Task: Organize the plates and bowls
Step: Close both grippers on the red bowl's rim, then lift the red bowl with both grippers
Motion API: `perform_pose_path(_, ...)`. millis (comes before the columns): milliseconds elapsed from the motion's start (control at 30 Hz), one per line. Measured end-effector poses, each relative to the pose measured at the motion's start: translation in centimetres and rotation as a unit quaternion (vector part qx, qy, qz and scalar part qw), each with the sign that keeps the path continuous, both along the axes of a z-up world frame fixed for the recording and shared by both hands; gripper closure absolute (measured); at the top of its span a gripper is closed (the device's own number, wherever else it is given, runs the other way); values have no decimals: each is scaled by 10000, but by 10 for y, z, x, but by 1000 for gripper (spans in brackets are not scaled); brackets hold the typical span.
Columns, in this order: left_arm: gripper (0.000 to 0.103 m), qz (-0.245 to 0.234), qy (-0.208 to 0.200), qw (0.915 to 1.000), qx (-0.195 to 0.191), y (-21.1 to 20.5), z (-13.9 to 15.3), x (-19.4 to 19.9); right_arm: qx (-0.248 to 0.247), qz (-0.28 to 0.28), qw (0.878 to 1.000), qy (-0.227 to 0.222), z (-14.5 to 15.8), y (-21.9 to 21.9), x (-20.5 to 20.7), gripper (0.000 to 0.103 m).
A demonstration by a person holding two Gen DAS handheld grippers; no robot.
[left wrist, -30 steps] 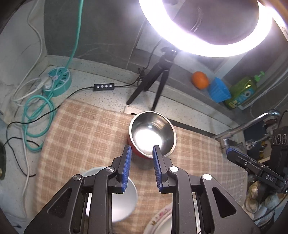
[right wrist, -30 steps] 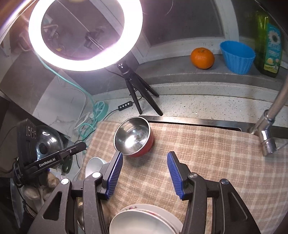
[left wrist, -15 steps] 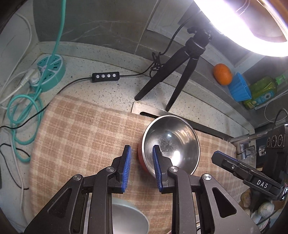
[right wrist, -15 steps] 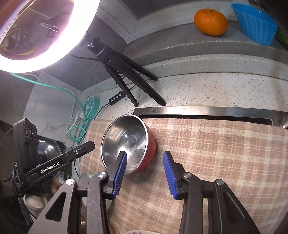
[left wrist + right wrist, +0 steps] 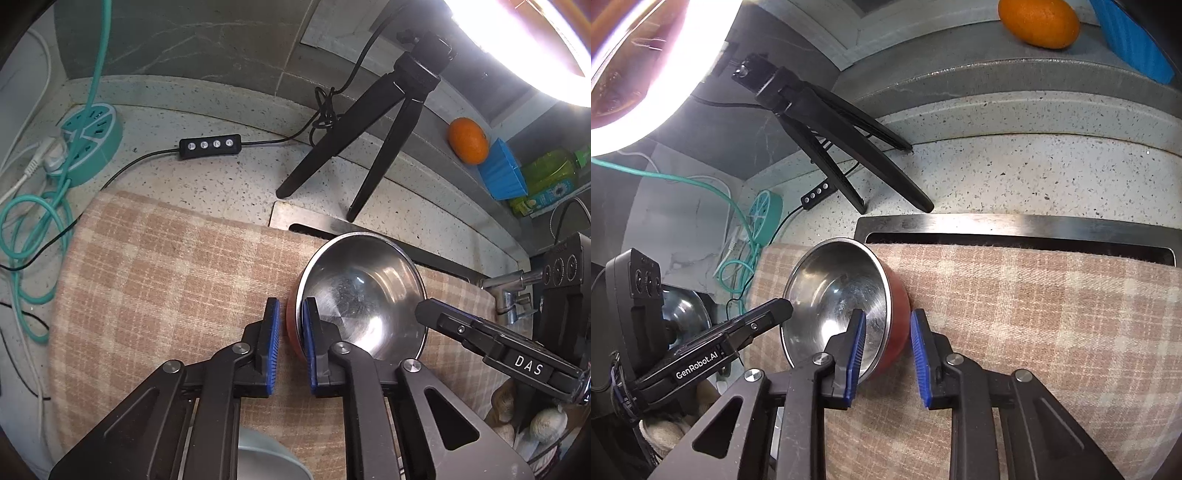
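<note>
Bowl: the steel bowl with a red outside is sitting on the checked cloth, close to the cloth's far edge, just in front of the sink's steel rim; it is tilting a little.
Left gripper: the left gripper is straddling the bowl's rim at about nine o'clock, one blue pad outside on the red wall, the other inside on the steel. Its jaws have just been closing and are now looking clamped on the wall.
Right gripper: the right gripper is straddling the opposite rim at about three o'clock, one pad inside, one outside. Its jaws have also been closing; a sliver of space is showing at the outer pad, so I cannot tell whether it is pinching yet.
Key relation: the bowl is lying straight ahead between both tools, neither nearer; being round, it has no long axis.
Next step, I judge: a level two-sided lift.
Surroundings: a tripod is standing at twelve o'clock, an orange at about one.
</note>
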State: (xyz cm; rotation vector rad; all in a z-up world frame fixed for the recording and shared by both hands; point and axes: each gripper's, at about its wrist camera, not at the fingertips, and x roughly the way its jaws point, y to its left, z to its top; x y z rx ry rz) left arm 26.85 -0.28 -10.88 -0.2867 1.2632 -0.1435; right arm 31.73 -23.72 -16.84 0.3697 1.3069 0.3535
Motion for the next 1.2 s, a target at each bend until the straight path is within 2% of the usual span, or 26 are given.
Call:
perform_pose_path(200,98,-76,19,10000,11,-2,-3,1,-43,91,9999,78,-6,6,2,92)
perform_pose_path(567,99,-103,-22,9999,-2,-7,4,-1,-130,88,9998,116,-5,5,0,93)
perform_pose_path(833,99,-92,-90,9999,-59,-8,16,-11,-142,71,9999,14,8,3,-6,93)
perform_pose_path(1200,99,-204,-282,9993,-162,-11,50,-27,-19,74,9999,-78,41,0,-26,93)
